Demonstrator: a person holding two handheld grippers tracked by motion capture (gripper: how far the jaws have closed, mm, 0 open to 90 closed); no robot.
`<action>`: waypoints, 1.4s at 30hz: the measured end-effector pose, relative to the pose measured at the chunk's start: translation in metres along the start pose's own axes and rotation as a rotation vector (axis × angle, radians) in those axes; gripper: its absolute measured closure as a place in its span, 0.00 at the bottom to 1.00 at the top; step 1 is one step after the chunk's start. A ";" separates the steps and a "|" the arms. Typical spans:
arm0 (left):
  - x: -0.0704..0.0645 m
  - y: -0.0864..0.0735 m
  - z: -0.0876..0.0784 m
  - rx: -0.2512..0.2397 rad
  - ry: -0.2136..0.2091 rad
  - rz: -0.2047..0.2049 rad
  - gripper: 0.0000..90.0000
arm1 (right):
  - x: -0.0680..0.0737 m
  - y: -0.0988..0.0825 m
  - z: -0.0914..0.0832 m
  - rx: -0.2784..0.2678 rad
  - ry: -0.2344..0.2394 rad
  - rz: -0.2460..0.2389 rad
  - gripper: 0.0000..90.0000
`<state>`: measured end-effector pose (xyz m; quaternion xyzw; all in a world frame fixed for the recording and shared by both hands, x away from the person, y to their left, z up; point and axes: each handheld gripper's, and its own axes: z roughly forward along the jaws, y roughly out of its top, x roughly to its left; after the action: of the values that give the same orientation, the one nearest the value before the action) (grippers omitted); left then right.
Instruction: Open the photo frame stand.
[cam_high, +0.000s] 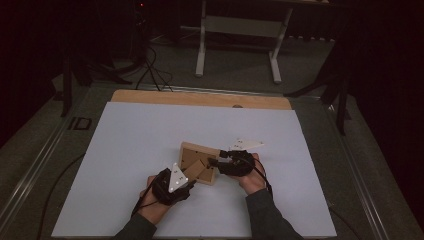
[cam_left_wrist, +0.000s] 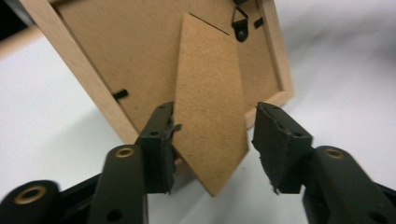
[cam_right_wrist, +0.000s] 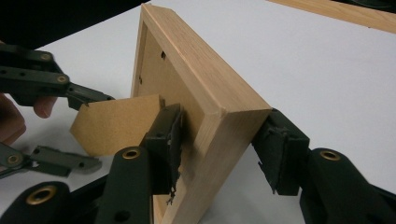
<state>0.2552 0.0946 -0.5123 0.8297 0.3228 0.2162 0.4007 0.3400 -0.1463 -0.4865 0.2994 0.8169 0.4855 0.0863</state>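
Frame (cam_right_wrist: 205, 88) of pale smooth wood stands on my white table (cam_high: 130, 150); my right claw (cam_right_wrist: 219, 140) clamps its edge, left claw (cam_left_wrist: 212, 135) gapes around its rough cardboard stand (cam_left_wrist: 210, 102), front hidden

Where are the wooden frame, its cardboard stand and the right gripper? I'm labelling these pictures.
wooden frame (cam_right_wrist: 205, 88), right gripper view, its side edge.
cardboard stand (cam_left_wrist: 210, 102), left gripper view, middle of the flap.
right gripper (cam_right_wrist: 219, 140), right gripper view, between its jaws.
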 end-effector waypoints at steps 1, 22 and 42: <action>0.002 0.000 -0.001 0.002 -0.021 -0.024 0.55 | 0.000 0.000 0.000 -0.001 0.001 -0.001 0.58; 0.015 0.005 0.007 0.052 -0.020 -0.085 0.69 | 0.007 0.003 -0.006 -0.040 -0.019 -0.047 0.65; 0.027 0.008 0.028 0.056 0.002 -0.110 0.69 | 0.012 0.004 -0.008 -0.045 -0.107 -0.088 0.66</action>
<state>0.2940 0.0954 -0.5194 0.8215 0.3742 0.1854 0.3882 0.3278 -0.1440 -0.4774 0.2866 0.8124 0.4826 0.1577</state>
